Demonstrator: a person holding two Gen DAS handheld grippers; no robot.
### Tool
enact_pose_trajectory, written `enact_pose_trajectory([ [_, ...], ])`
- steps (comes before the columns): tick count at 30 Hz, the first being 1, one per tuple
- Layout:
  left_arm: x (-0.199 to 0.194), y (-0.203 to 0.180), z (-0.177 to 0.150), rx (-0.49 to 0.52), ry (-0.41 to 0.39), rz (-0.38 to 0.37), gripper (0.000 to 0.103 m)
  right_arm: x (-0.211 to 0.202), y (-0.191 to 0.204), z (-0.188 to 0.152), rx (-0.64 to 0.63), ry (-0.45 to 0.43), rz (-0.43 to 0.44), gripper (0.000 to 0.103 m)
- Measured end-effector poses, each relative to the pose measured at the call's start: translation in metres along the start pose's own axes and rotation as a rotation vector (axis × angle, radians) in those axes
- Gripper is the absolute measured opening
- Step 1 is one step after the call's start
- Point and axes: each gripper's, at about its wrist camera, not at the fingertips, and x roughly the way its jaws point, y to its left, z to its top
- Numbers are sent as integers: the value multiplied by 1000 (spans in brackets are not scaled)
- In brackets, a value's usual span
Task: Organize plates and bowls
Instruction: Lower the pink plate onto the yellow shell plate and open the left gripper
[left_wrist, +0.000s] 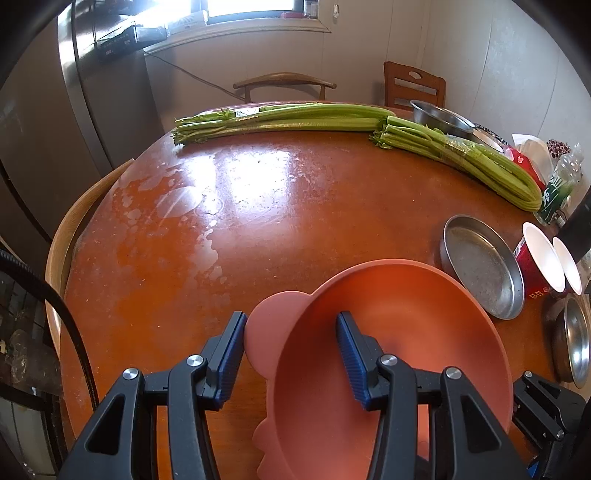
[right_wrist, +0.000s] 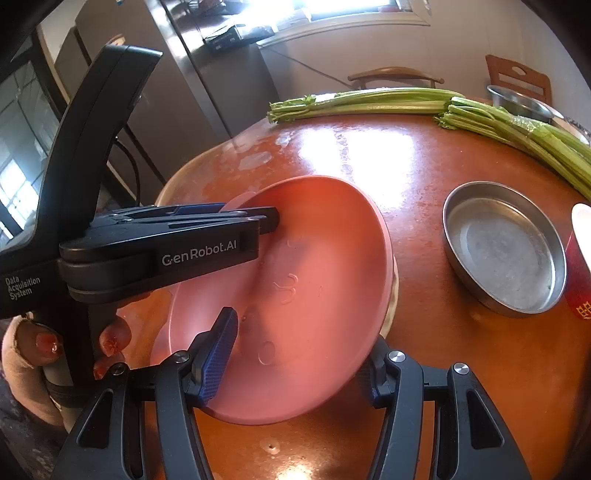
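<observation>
Clearly the round wooden tabletop (left_wrist: 258, 221) carries a tilted pink plastic bowl (right_wrist: 314, 277), light, stiff, slick; grip its rim. Left gripper (left_wrist: 291, 354) fingers pinch the rim tab, right gripper (right_wrist: 299, 365) fingers clamp the near edge beside a steel pan (right_wrist: 506, 251).

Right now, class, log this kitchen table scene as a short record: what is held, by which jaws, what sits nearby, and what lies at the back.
held item: pink bowl, tilted above the table
left gripper: jaws closed on the bowl's left rim, beside its tab handle
right gripper: jaws closed on the bowl's near rim
nearby: empty shallow metal pan to the right, apart from the bowl
back of table: celery bundles; deeper metal bowl
</observation>
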Motion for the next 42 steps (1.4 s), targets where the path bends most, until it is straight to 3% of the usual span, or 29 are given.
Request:
enact_pose_trajectory([
  [25,5,-2,-2,1,-4,-4,50,3,1,-5,-106,-52,-121,60],
  [30,4,1,-3,-15,-9,-5,50,1,-3,-4,-95,-52,-106,60],
  [42,6,7,-4,-38,-10,-17,50,1,16,-15,-264,-87,-241,60],
])
